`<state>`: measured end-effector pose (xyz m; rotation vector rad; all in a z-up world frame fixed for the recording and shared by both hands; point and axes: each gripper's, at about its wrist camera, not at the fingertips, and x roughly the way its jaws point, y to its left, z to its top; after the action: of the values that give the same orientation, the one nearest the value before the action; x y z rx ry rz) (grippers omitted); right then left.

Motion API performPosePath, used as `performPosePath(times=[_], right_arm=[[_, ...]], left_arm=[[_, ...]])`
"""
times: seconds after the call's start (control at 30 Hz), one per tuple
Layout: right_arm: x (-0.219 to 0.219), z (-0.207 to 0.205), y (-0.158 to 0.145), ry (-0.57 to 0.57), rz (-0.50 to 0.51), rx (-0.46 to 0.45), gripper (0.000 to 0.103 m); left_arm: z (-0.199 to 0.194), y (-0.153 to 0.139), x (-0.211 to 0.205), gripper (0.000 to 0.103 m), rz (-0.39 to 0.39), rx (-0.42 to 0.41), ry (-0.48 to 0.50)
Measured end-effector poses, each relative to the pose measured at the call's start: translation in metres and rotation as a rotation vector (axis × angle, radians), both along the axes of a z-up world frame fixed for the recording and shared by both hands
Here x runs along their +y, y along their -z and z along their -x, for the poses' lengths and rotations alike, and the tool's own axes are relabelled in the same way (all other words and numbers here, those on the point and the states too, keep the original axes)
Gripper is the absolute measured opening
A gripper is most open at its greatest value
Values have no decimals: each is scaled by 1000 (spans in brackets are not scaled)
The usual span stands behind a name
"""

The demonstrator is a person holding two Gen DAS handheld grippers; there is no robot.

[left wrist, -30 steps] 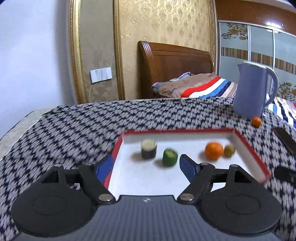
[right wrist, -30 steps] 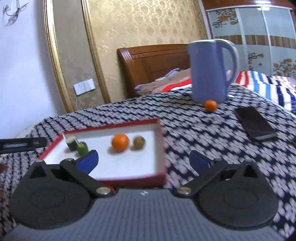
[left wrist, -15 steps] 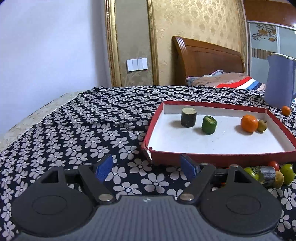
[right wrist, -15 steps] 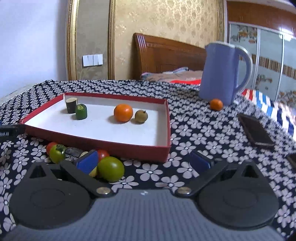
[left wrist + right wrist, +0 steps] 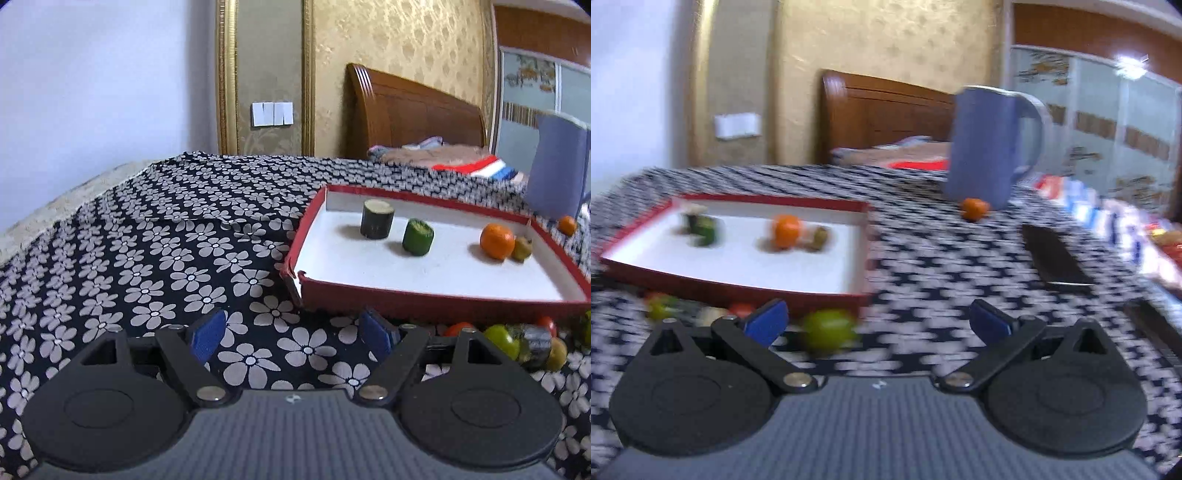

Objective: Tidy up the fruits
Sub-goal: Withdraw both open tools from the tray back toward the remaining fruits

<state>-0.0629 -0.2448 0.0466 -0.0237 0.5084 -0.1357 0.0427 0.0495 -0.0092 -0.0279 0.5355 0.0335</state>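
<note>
Left tongs [image 5: 291,334]: jaws standing apart, nothing between, hovering over flowered cloth [image 5: 155,243] covering bench, near front left corner of red tray [image 5: 436,302].

Right tongs [image 5: 877,319]: jaws standing apart, gripping nothing; view blurred.

Tray: lying flat, holding dark cylinder piece [image 5: 376,219], green cylinder piece [image 5: 418,237], orange [image 5: 496,241] touching small olive-brown fruit [image 5: 522,248].

Loose fruit cluster [image 5: 517,341]: sitting on cloth just in front of tray; green fruit [image 5: 829,329], possibly green tomato, lying nearest right tongs.

Blue jug [image 5: 988,147]: standing behind tray; small orange [image 5: 975,209] resting at its base.
</note>
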Motion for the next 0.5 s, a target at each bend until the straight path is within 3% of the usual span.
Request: performPosePath(times=[0.07, 0.27, 0.37, 0.5], right_arm=[[18, 2, -3, -69, -5, -31, 103], [87, -18, 2, -201, 177, -33, 103], [106, -25, 4, -215, 237, -37, 103], [114, -31, 12, -153, 355, -19, 103]], left_arm=[[0, 0, 4, 79, 23, 3, -22], [-1, 1, 8, 79, 42, 5, -39], [2, 1, 5, 79, 28, -13, -30], [1, 1, 8, 79, 37, -8, -35]])
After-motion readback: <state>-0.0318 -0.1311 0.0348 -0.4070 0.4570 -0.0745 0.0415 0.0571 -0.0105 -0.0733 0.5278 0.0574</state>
